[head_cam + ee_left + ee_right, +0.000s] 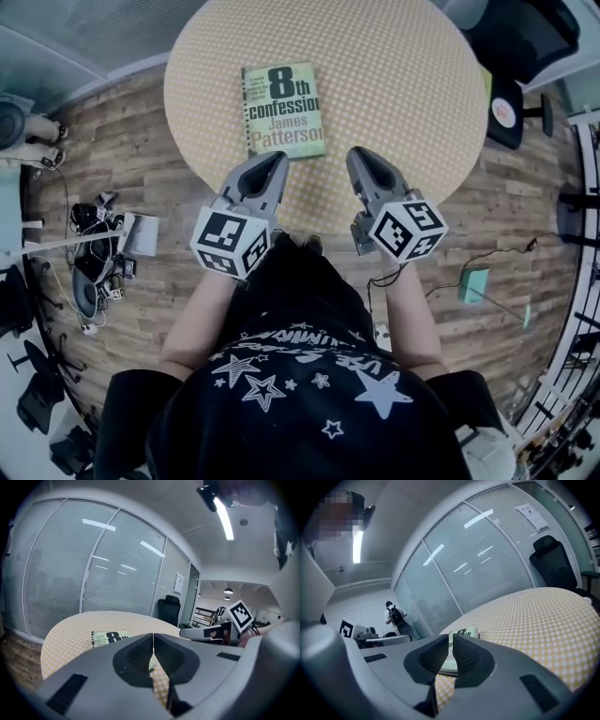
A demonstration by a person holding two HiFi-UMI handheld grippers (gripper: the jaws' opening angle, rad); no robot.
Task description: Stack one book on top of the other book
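Up top in the middle of the head view, the book point(283, 110) is lying flat on the round yellow-checked bench point(403, 84). It's cover up with the title facing the wearer, a bit left of the bench's centre. Only that one green cover shows from above, and honestly I can't tell from any view if something's under it.

Left tongs point(278, 157) sit just below the book's lower edge in that frame, nose pointing toward it but not touching. In the left gripper view the two jaws are pressed tight together with nothing pinched between them. The book is further back on the bench, behind the tips.

Right tongs point(357, 153) are off to the right of the left ones, over the near edge of the bench and clear of the book. Same deal in the right gripper view: jaws together with only a hairline slit, empty, book peeking out beyond them.

Around the bench it's wood-plank floor point(141, 141). A messy pile of cables and gear point(98, 248) is at the left edge, and a black office chair point(520, 37) is in the upper right corner. The lower part of the head view is mostly the wearer's black shirt point(309, 394) with white stars.

A glass wall with blinds point(93, 573) fills the left half of the left gripper view. A person with a backpack point(396, 616) stands far off at the left of the right gripper view.
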